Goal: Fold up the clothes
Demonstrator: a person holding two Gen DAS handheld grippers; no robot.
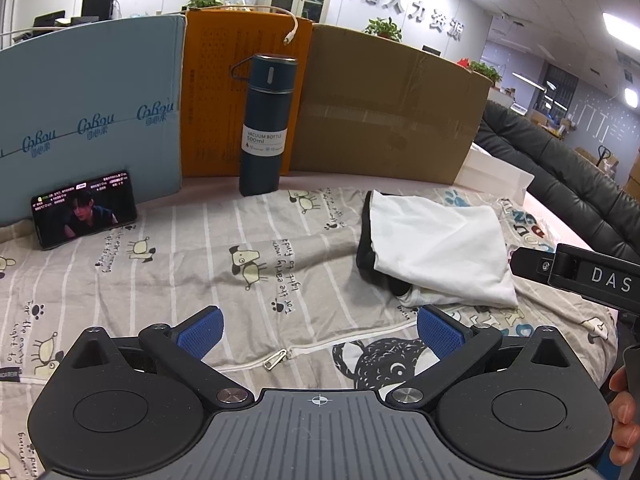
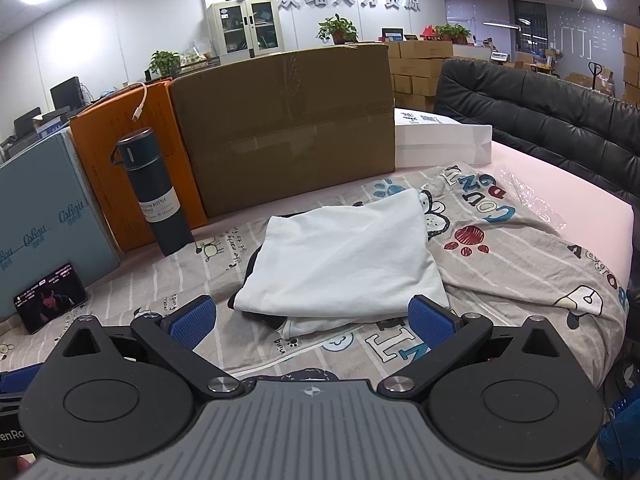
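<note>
shirt [image 2: 344, 256] right of bottle [image 2: 154, 192], folded | soft, light, limp; pinch near hem corners | left tool [image 1: 318, 330] & right tool [image 2: 312, 318] both agape, empty

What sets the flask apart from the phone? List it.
The flask stands upright, tall and round; the phone lies on its long side, flat and thin, leaning back against the blue box. The flask is plain dark blue with a white label; the phone's screen is lit, showing video. Both sit at the far edge of the printed sheet.

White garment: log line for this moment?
white garment: folded on printed sheet | left gripper: open, empty | right gripper: open, empty
</note>
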